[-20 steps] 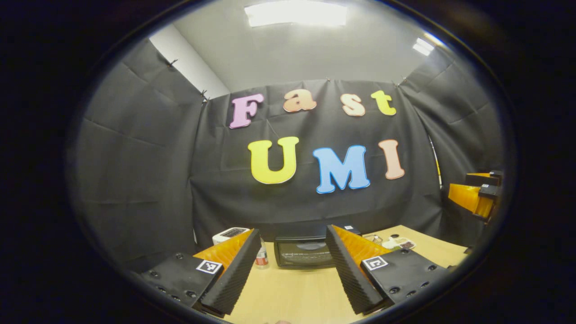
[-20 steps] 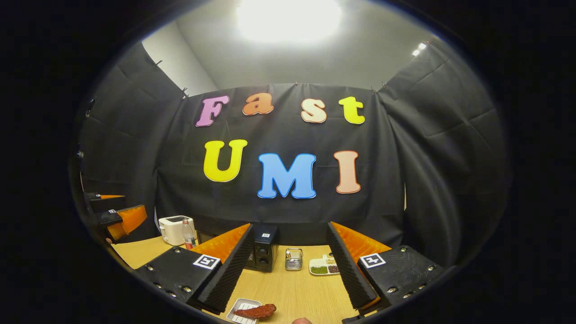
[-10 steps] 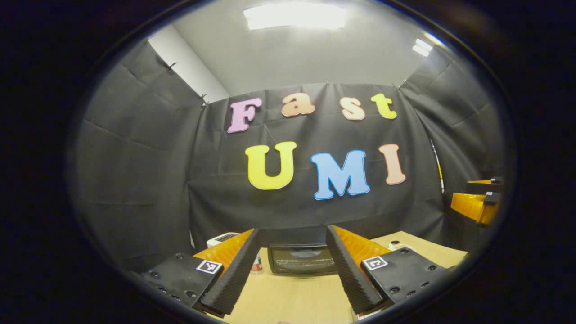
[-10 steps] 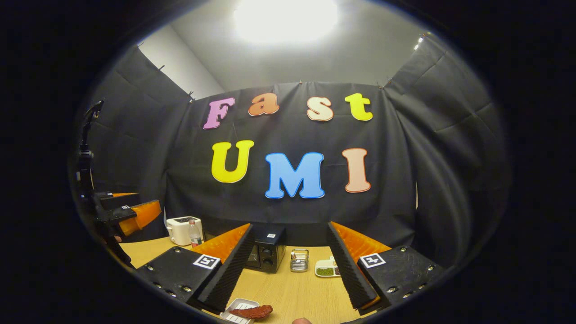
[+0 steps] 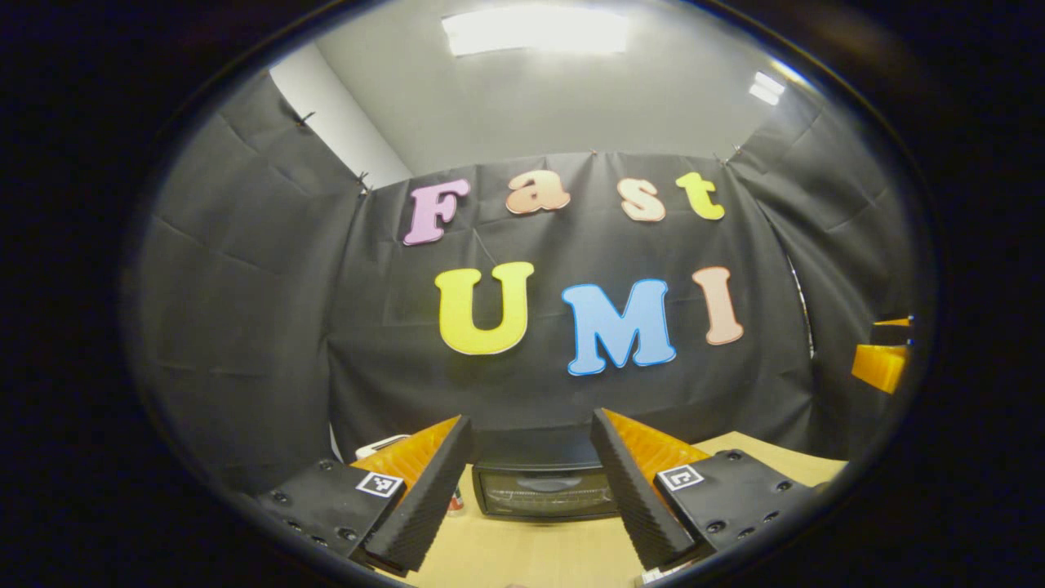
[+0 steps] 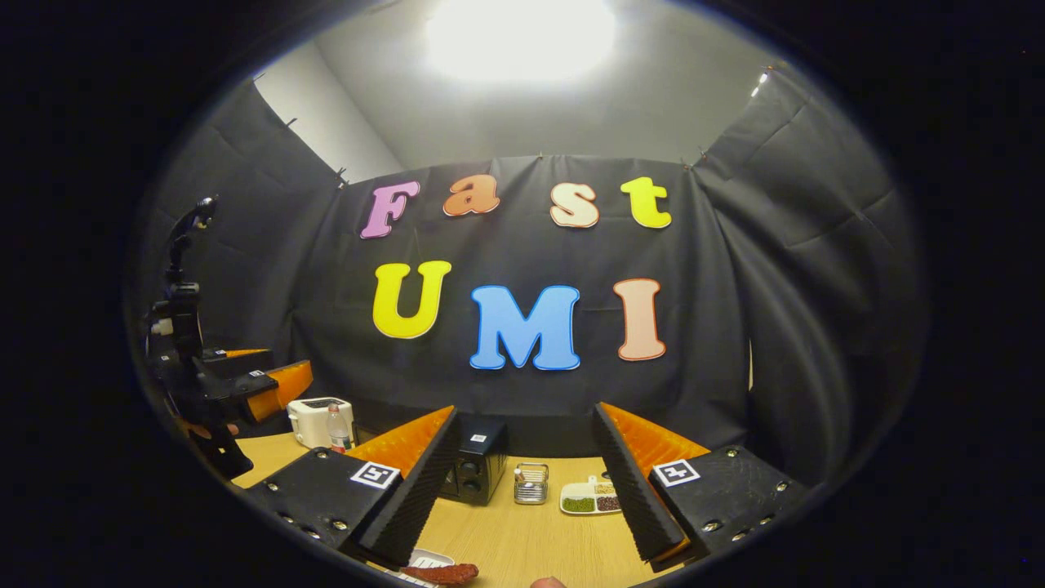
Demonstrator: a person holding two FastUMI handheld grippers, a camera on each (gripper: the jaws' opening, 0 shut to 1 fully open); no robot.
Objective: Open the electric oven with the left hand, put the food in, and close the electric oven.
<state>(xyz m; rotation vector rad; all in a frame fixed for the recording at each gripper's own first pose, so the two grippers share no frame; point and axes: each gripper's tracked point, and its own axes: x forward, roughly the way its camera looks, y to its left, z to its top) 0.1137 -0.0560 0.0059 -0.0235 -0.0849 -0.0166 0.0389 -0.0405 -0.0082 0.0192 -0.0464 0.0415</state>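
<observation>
In the left gripper view I have my left gripper (image 5: 522, 490) held above the wooden table (image 5: 531, 555), its fingers spread wide apart with nothing between them. Framed in that gap, straight ahead, sits the electric oven (image 5: 545, 490), dark, with its glass door facing me and closed. A white toaster (image 5: 377, 446) peeks out behind the left finger, and a small bottle (image 5: 454, 502) stands just beside the oven's left side. Far off at the right edge I see part of my right gripper (image 5: 882, 363).

In the right gripper view my right gripper (image 6: 522, 498) is likewise wide open and holding nothing. The oven's knob side shows just right of the left finger. To its right on the table stand a small wire basket (image 6: 531, 483) and a white divided dish (image 6: 589, 498) of green and dark bits. The food (image 6: 437, 574), a reddish-brown piece, lies on a white tray (image 6: 418, 562) at the bottom edge, near me and well apart from the oven
</observation>
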